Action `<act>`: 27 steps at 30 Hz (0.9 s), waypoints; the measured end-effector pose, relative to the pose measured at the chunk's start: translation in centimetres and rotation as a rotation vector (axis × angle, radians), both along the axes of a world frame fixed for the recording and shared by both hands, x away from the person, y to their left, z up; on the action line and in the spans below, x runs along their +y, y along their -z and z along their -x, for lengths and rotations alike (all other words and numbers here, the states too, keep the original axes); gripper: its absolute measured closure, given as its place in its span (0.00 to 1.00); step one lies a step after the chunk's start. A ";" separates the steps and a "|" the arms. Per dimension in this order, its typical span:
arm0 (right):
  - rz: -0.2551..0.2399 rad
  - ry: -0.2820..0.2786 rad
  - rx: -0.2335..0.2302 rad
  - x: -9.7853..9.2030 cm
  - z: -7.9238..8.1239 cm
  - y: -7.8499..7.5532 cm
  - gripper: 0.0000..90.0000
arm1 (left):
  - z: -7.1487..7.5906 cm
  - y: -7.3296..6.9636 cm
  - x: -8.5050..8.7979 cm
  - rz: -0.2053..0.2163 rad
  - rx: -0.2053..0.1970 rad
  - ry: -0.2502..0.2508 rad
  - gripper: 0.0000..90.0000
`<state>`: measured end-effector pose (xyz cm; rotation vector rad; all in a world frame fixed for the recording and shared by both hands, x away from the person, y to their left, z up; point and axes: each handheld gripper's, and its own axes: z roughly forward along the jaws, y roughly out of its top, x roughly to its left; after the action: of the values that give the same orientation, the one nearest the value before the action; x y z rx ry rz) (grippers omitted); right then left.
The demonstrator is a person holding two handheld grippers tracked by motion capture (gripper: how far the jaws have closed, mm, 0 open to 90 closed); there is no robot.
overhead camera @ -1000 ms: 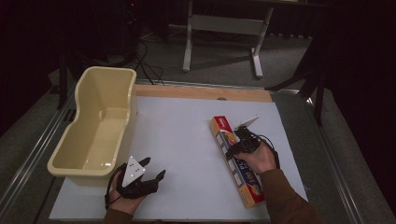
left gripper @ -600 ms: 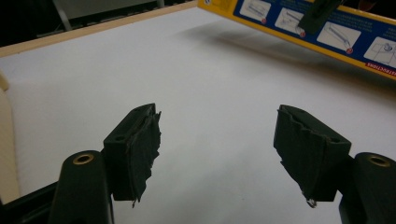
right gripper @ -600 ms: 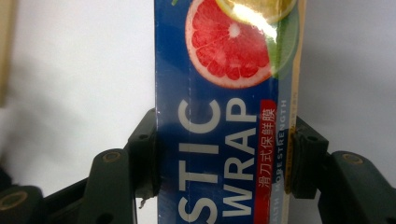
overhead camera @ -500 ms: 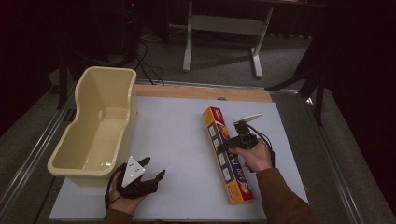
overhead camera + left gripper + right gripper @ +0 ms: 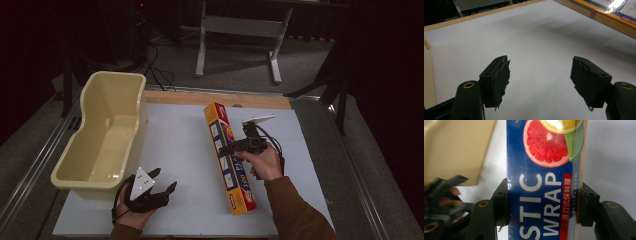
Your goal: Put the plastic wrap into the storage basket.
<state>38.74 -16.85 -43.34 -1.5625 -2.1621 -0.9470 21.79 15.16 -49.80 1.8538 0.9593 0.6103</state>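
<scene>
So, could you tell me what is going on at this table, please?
A person works with a tool in each hand. The right tool is clamped across a long plastic wrap box, held above the white table. The left tool rests open near the cream tub, holding nothing.

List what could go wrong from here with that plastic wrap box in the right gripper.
1. The right gripper clamps the long plastic wrap box near its middle across the narrow sides; the smooth carton could pivot or slip between the jaws.
2. The cream tub stands close to the left; a swinging box end might strike its rim.
3. The left gripper rests open beside the tub and could be hit.
</scene>
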 end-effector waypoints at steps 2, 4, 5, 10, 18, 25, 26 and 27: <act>-0.018 -0.002 -0.002 0.3 0.0 -0.2 0.47 | 0.0 0.0 0.0 0.002 -0.001 -0.001 0.34; -0.036 -0.004 0.003 0.5 0.0 -0.5 0.47 | 0.0 0.0 0.0 -0.001 0.000 0.000 0.34; -0.048 -0.003 0.004 0.6 0.0 -0.6 0.47 | 0.0 0.0 0.0 -0.001 0.000 0.000 0.34; -0.096 -0.003 0.003 1.1 -0.1 -1.1 0.47 | 0.0 0.0 0.0 -0.002 0.001 0.000 0.34; -0.156 -0.008 0.006 1.9 -0.4 -2.1 0.47 | 0.0 0.0 0.0 0.000 0.000 0.001 0.34; -0.191 -0.010 0.003 2.8 -0.7 -3.0 0.47 | 0.0 0.0 0.0 0.002 -0.002 0.000 0.34; -0.199 -0.006 0.003 2.9 -0.7 -3.2 0.47 | 0.0 0.0 0.0 0.002 -0.003 -0.001 0.34; -0.207 -0.004 0.003 3.0 -0.8 -3.3 0.47 | 0.0 0.0 0.0 0.004 -0.002 -0.001 0.34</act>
<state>39.57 -13.90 -40.03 -1.4593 -1.9925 -1.1263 21.81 15.19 -49.80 1.8490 0.9598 0.6105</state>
